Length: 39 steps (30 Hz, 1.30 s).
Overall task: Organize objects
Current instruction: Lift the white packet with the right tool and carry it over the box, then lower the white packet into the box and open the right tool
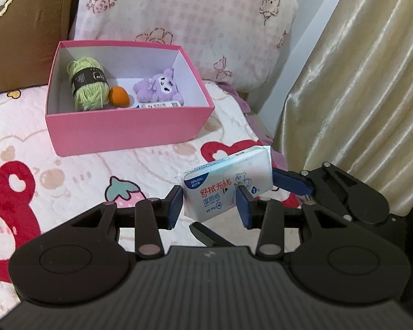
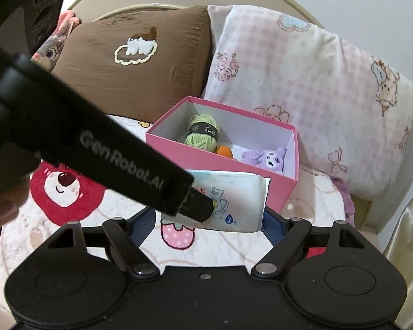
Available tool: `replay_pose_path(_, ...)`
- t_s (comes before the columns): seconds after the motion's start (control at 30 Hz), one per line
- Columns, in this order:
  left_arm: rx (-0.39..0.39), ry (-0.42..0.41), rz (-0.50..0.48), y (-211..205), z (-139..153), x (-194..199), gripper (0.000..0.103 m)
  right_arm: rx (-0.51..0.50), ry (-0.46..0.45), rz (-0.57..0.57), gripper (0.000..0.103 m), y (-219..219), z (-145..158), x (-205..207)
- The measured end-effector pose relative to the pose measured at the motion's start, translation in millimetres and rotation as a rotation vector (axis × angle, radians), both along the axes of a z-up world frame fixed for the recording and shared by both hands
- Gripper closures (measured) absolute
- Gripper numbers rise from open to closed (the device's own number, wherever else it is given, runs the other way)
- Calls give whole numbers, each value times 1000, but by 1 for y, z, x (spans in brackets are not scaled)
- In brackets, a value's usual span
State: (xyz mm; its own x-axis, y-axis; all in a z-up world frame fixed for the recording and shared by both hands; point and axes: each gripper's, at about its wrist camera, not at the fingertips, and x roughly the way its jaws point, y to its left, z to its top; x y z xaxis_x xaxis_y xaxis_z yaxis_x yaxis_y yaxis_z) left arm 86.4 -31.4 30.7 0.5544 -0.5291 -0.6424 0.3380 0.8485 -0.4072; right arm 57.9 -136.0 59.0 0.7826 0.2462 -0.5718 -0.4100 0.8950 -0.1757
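A white and blue pack of wet wipes (image 1: pixel 228 181) is held above the bed, in front of the pink box (image 1: pixel 129 126). My left gripper (image 1: pixel 209 206) has its blue pads on the pack's lower left and middle. My right gripper (image 2: pixel 209 220) holds the pack (image 2: pixel 234 200) across its width; one of its fingers (image 1: pixel 289 183) touches the pack's right end. The left gripper's body (image 2: pixel 118 151) crosses the right wrist view. The box (image 2: pixel 261 181) holds green yarn (image 1: pixel 88 84), an orange ball (image 1: pixel 119 96) and a purple plush (image 1: pixel 159 88).
The bed cover (image 1: pixel 68 176) has red bears and strawberries. A brown pillow (image 2: pixel 129 63) and a pink patterned pillow (image 2: pixel 303 93) lean behind the box. A gold curtain (image 1: pixel 358 82) hangs at the right. A small printed packet (image 1: pixel 162 105) lies in the box.
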Motion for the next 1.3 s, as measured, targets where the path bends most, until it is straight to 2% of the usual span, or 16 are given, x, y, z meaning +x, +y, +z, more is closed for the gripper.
replay_pose_path(0.43, 12, -38, 48, 18, 26, 16, 63, -6, -48, 53, 22, 13, 13, 24)
replay_pose_path(0.6, -16, -62, 82, 27, 48, 34, 63, 4, -67, 93, 22, 14, 34, 52)
replay_pose_path(0.77, 22, -96, 83, 28, 70, 66, 63, 1, -75, 138, 22, 14, 56, 90)
replay_pose_path(0.83, 27, -83, 71, 28, 74, 85, 63, 11, -46, 137, 22, 12, 62, 109)
replay_pose_path(1.03, 8, -35, 63, 31, 62, 140, 63, 49, 28, 135, 22, 8, 65, 161)
replay_pose_path(1.17, 8, -5, 89, 29, 48, 177, 63, 28, 44, 134, 23, 10, 55, 190)
replay_pose_path(1.27, 27, 21, 100, 25, 34, 207, 63, 10, 63, 127, 29, 10, 43, 213)
replay_pose_path(1.3, 23, 33, 105, 25, 29, 215, 63, 10, 73, 117, 35, 8, 39, 223)
